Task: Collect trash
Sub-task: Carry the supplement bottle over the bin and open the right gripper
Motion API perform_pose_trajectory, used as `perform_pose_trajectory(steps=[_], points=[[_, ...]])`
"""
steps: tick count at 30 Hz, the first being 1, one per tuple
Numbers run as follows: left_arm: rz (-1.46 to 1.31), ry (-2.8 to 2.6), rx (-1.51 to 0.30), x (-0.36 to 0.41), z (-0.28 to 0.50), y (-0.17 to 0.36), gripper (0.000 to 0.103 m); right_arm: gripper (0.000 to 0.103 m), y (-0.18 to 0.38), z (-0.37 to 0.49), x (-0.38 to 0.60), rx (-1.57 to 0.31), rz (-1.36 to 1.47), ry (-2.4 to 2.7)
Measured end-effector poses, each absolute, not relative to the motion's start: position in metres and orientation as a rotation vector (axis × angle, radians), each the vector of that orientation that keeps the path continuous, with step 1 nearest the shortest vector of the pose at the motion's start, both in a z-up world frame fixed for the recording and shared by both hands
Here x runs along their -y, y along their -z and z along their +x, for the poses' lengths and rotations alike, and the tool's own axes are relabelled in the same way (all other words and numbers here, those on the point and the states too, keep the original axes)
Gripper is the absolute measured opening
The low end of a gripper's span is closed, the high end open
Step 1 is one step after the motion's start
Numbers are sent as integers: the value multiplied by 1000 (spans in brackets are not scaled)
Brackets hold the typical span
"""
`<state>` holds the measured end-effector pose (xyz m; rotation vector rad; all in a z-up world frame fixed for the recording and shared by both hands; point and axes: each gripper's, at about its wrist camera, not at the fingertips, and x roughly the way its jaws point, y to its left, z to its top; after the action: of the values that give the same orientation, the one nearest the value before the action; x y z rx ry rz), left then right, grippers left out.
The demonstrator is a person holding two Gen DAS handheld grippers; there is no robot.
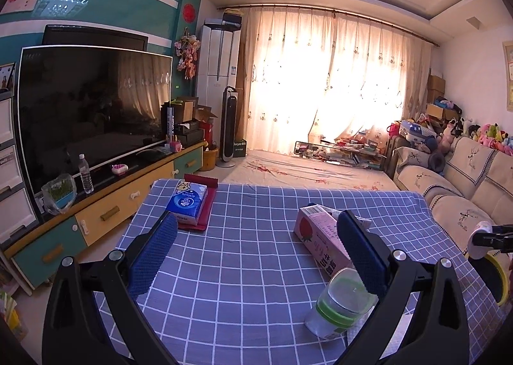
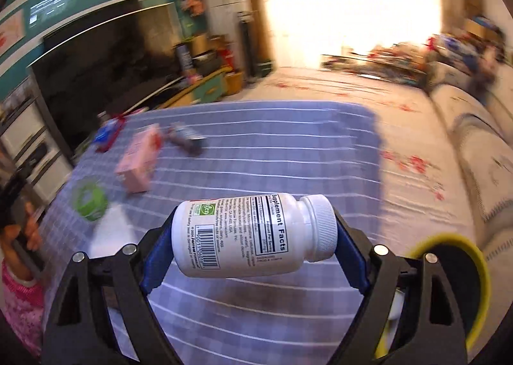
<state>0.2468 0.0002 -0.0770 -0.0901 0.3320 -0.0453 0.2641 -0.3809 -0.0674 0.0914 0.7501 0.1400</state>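
My right gripper (image 2: 253, 227) is shut on a white supplement bottle (image 2: 243, 233), clamped end to end between the blue pads and held sideways above the blue checked tablecloth (image 2: 288, 147). A yellow-rimmed bin (image 2: 442, 236) sits just to its lower right. My left gripper (image 1: 256, 220) hangs open over the cloth with nothing between its fingers. Beside its right finger lie a pink carton (image 1: 315, 235) and a clear bottle with a green band (image 1: 340, 304). Both also show, blurred, in the right wrist view as the pink carton (image 2: 138, 163) and the green-banded bottle (image 2: 89, 201).
A blue tissue pack (image 1: 187, 201) rests on a red tray (image 1: 205, 211) at the table's far left. A dark wrapper (image 2: 187, 137) lies beyond the carton. The TV cabinet (image 1: 105, 214) stands left, the sofa (image 1: 449, 192) right. A hand in a pink sleeve (image 2: 19, 253) is at the left edge.
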Motion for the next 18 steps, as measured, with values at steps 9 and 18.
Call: perform_pose_trajectory(steps=[9,18], points=[[-86,32,-343,0,249,80,98,82,111,236,510,-816,181,260],[-73,28,-363,3,254,83,98,91,159,236,562,-904,188,427]])
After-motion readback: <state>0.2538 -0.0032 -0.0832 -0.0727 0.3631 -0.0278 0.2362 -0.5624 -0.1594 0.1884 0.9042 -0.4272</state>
